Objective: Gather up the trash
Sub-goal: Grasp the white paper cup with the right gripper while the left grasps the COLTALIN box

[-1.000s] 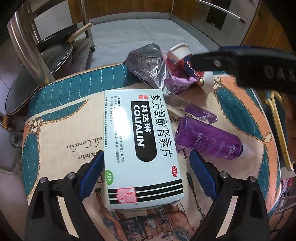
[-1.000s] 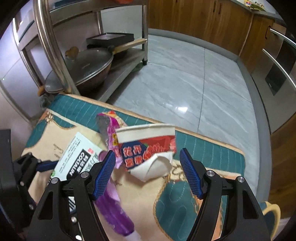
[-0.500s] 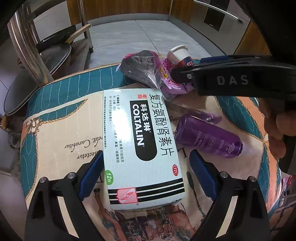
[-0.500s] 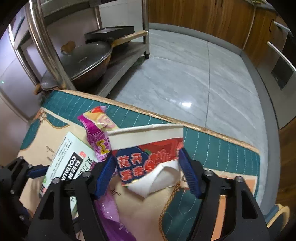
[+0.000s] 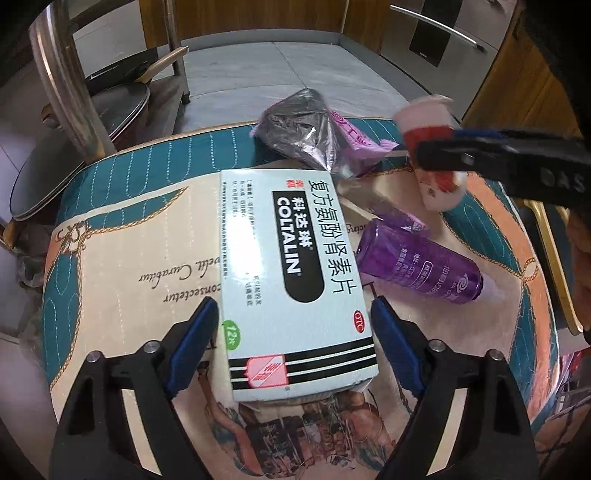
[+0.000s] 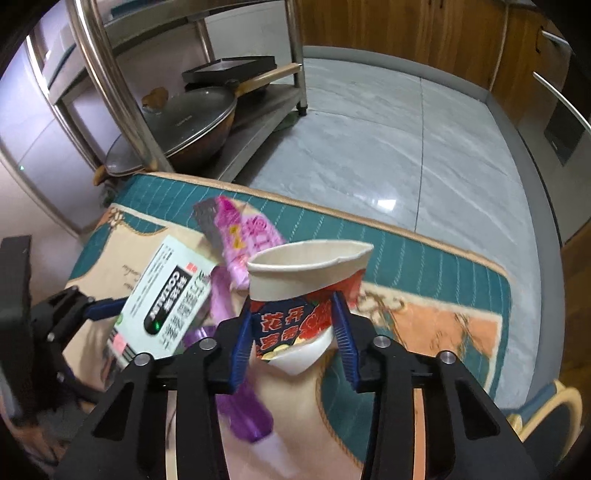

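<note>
Home kitchen; lidded wok [image 6: 184, 122]; wooden cabinets [image 6: 406, 33]

A crumpled paper cup [image 6: 310, 291], white-rimmed with red and blue print, is sitting tilted and dented above the cloth. A pale green medicine box [image 5: 291, 273] marked COLTALIN is lying flat, label up. A purple bottle [image 5: 421, 266] is lying on its side just beside the box. A silver-lined pink wrapper [image 5: 317, 136] is lying crumpled beyond the box's far end.
</note>
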`<state>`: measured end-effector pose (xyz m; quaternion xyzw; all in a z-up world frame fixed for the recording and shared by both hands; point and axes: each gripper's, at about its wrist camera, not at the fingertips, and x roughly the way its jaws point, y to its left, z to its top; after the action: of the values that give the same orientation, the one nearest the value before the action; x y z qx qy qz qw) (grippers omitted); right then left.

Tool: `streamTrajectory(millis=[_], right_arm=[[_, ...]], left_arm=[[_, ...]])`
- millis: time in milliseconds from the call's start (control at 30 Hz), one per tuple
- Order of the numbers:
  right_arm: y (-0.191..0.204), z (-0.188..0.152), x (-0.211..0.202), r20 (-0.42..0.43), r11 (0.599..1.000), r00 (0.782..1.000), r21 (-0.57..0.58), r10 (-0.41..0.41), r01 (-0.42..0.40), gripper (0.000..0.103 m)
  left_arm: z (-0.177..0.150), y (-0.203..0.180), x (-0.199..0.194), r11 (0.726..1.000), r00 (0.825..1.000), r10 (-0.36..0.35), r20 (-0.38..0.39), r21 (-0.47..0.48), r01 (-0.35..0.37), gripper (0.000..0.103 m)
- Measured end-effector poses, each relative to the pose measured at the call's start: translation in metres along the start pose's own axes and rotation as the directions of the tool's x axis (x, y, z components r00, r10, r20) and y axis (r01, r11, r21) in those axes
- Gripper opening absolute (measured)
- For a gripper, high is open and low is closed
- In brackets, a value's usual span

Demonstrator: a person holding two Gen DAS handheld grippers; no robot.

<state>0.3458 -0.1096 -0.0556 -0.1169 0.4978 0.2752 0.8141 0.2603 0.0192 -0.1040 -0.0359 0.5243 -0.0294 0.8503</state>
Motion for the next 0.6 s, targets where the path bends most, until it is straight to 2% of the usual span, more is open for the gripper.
streamTrajectory(millis=[33, 100, 133, 600], right_arm=[[-0.002, -0.002, -0.002, 0.001, 1.000, 1.000, 0.006, 0.002, -0.002, 0.037], [-0.008, -0.007, -0.009, 0.002, 1.000, 1.000, 0.026, 0.008, -0.008, 0.020], [-0.012, -0.011, -0.012, -0.004, 0.999, 1.000, 0.037, 0.007, -0.007, 0.017], [-0.033, -0.053, -0.054, 0.026, 0.997, 0.999, 0.070, -0.018, 0.017, 0.011]], left_arm=[[0.000, 0.002, -0.001, 1.000, 1.000, -0.005, 0.002, -0.011, 0.005, 0.078], [-0.001, 0.005, -0.003, 0.999, 1.000, -0.012, 0.002, -0.033, 0.012, 0.074], [-0.001, 0.007, -0.004, 0.999, 1.000, -0.020, 0.001, -0.043, 0.021, 0.074], [-0.022, 0.002, -0.020, 0.999, 0.999, -0.021, -0.027, -0.040, 0.019, 0.071]])
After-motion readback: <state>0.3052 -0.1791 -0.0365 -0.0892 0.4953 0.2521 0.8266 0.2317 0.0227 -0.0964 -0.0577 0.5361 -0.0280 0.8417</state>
